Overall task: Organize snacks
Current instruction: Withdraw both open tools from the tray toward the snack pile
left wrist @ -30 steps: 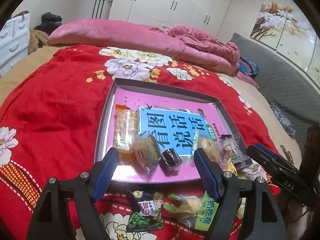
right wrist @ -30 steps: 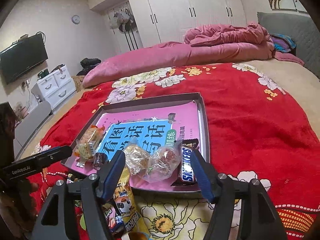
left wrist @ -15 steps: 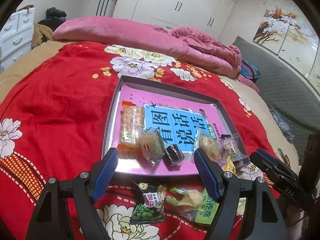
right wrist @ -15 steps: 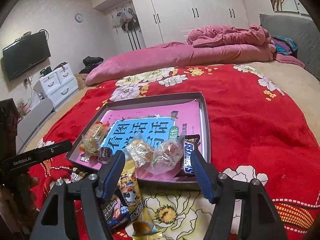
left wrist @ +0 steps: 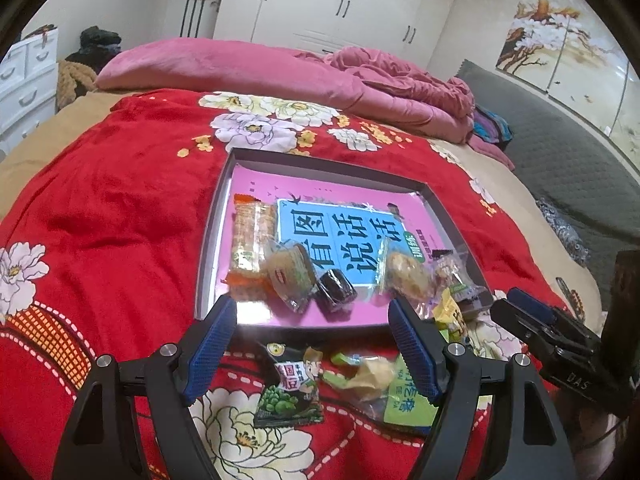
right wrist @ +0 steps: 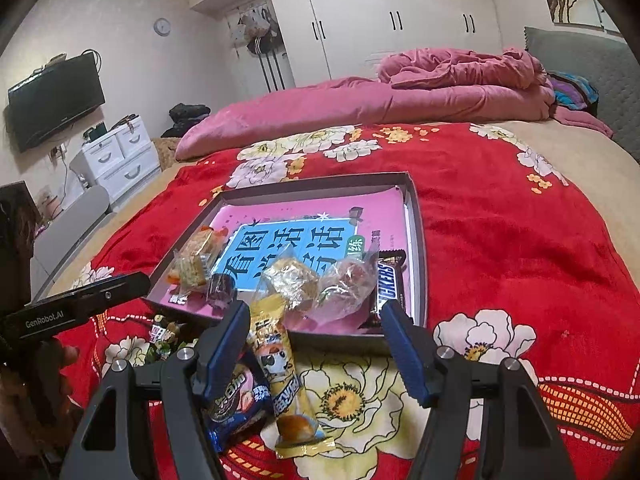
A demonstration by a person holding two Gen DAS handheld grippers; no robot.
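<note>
A shallow grey tray (left wrist: pixel 328 162) with a pink and blue book in its bottom lies on the red flowered blanket. Along its near side lie an orange-wrapped cracker (left wrist: pixel 250 246), a clear-wrapped cake (left wrist: pixel 290 274), a dark candy (left wrist: pixel 335 291) and a wrapped pastry (left wrist: pixel 406 276). A Snickers bar (right wrist: pixel 386 284) rests at the tray's right edge. Loose on the blanket in front are a green pea packet (left wrist: pixel 290 394), a light green packet (left wrist: pixel 404 396), a yellow packet (right wrist: pixel 280 372) and an Oreo packet (right wrist: pixel 236 400). My left gripper (left wrist: pixel 312 316) and my right gripper (right wrist: pixel 315 314) hover open over the tray's front rim, holding nothing.
A pink quilt (left wrist: pixel 248 64) is bunched at the far end of the bed. White drawers (right wrist: pixel 120 156) and a wall television (right wrist: pixel 56 100) stand to the left, white wardrobes (right wrist: pixel 392 20) behind, a grey padded headboard (left wrist: pixel 560 168) to the right.
Both views have drawn back slightly, so more of the loose packets in front of the tray shows. Neither pair of jaws has changed its opening.
</note>
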